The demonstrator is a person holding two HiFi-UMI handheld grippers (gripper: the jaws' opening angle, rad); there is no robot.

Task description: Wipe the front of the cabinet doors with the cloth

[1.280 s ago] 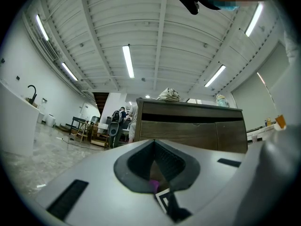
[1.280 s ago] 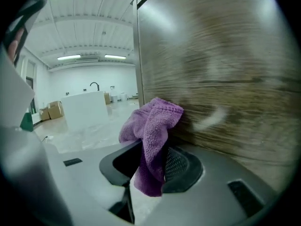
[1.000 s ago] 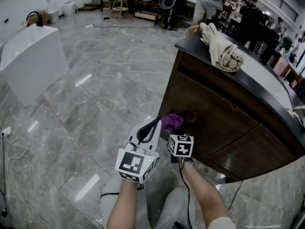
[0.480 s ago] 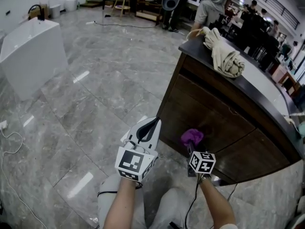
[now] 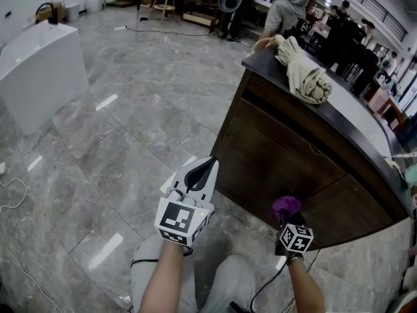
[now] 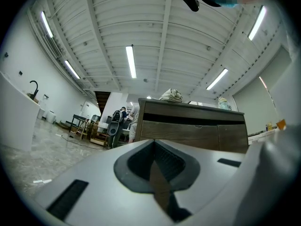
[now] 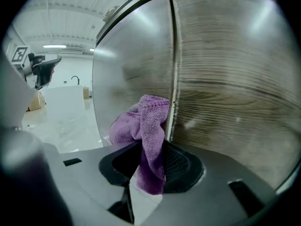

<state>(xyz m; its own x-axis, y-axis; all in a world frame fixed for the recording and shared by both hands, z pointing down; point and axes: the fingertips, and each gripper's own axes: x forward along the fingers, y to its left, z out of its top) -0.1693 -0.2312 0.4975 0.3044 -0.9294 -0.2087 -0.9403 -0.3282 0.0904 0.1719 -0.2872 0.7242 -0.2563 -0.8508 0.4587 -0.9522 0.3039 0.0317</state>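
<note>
The right gripper clamps the purple cloth against the wooden cabinet door; the left gripper is clenched, empty.

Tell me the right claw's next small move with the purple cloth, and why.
Probably slide the right claw sideways, carrying the purple cloth across the seam onto the next door. The cloth is clamped in the jaws and bunched against the cabinet front right at that seam, so that door looks due next.
</note>
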